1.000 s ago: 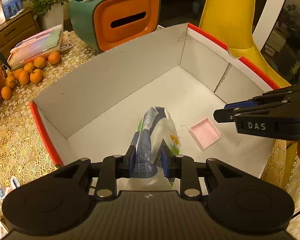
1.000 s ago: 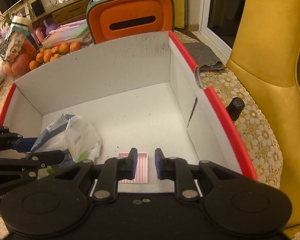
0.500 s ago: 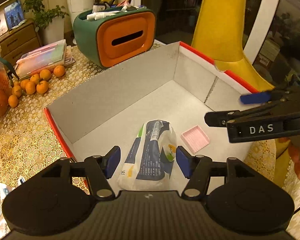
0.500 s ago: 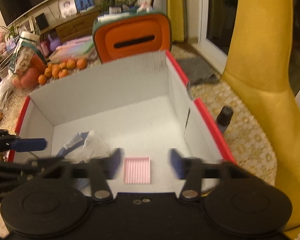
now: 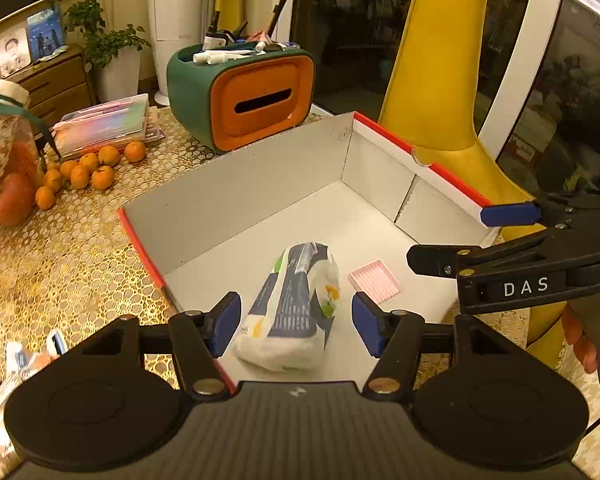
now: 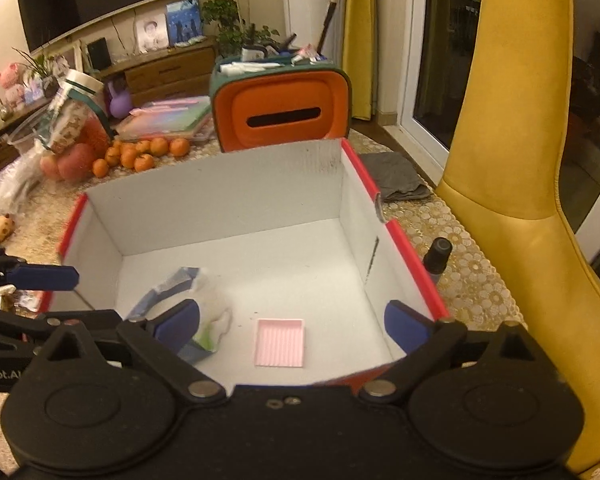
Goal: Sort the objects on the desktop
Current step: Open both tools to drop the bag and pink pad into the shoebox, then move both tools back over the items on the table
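- Currently tissue pack (image 5: 296, 304) lies flat on the floor of the white box (image 5: 236, 196), near its front-left corner; nothing touches it.
- Pink ribbed tray (image 5: 375, 280) lies flat on the box floor just beside the pack, at its 3 o'clock, apart from it.
- Left gripper (image 5: 296, 326) hangs above the box's front edge, jaws spread wide, one blue pad on either side of the pack, holding nothing.
- Right gripper (image 6: 296, 322) over the front-right part of the box, jaws wide apart and empty; pink tray (image 6: 280, 342) shows between its pads, lower down.
- Right gripper also shows side-on in left wrist view at 3 o'clock (image 5: 476, 234), fingers parted.
- Box has red outer rim, sits on gold-patterned worktop (image 5: 60, 248).
- Green-and-orange organizer (image 5: 256, 100) just behind the box at 12 o'clock, pens and tubes in its top.
- Oranges (image 5: 88, 170) at 10 o'clock, clear plastic case (image 5: 104, 124) behind them.
- Small dark-capped bottle (image 6: 436, 256) just outside the box's right wall; grey cloth (image 6: 396, 178) farther back.
- Yellow chair (image 6: 520, 200) at 3 o'clock.
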`<state>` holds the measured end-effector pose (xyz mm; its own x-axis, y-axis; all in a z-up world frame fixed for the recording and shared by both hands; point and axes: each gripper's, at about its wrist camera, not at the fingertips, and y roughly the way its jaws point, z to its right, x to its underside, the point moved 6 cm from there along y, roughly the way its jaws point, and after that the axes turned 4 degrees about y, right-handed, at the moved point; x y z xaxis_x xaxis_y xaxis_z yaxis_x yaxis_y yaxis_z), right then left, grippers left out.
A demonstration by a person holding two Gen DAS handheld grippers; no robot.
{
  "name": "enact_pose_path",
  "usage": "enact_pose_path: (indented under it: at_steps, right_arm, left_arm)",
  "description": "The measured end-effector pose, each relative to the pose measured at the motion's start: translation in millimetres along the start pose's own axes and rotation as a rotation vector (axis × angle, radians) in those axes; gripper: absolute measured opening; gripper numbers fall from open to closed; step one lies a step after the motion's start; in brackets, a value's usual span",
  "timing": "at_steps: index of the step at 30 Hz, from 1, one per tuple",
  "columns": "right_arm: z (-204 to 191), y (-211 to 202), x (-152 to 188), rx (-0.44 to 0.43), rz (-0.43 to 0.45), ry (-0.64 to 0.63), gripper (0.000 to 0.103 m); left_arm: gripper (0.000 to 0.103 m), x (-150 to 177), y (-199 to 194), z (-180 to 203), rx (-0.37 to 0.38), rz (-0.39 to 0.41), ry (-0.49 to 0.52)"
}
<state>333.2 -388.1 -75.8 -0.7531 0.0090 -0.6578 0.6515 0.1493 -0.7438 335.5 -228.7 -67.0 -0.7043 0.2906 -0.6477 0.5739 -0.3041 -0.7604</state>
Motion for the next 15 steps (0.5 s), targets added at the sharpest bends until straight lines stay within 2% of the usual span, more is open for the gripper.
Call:
enact_pose_path:
  at_steps: [1, 4, 7, 10, 15]
  right_arm:
    - [-1, -2, 2, -0.004, 0.002, 0.001, 0.102]
    - [-8, -11, 7, -0.028, 0.016, -0.016, 0.102]
    - [-15, -21, 13, -0.026, 0.036, -0.032, 0.103]
    - [-22, -32, 17, -0.034, 0.051, -0.032, 0.103]
    - [-40, -49, 24, -0.057, 0.083, -0.041, 0.103]
  left_arm:
    - [0.060, 2, -3, 0, -0.002, 0.004, -0.003]
    - [0.072, 9, -16, -1, 0.003, 0.020, -0.021]
    - [0.073, 16, -28, -1, 0.015, 0.027, -0.032]
    - [0.085, 24, -42, -2, 0.017, 0.041, -0.028]
    - [0.090, 43, -68, -14, -0.009, 0.053, -0.062]
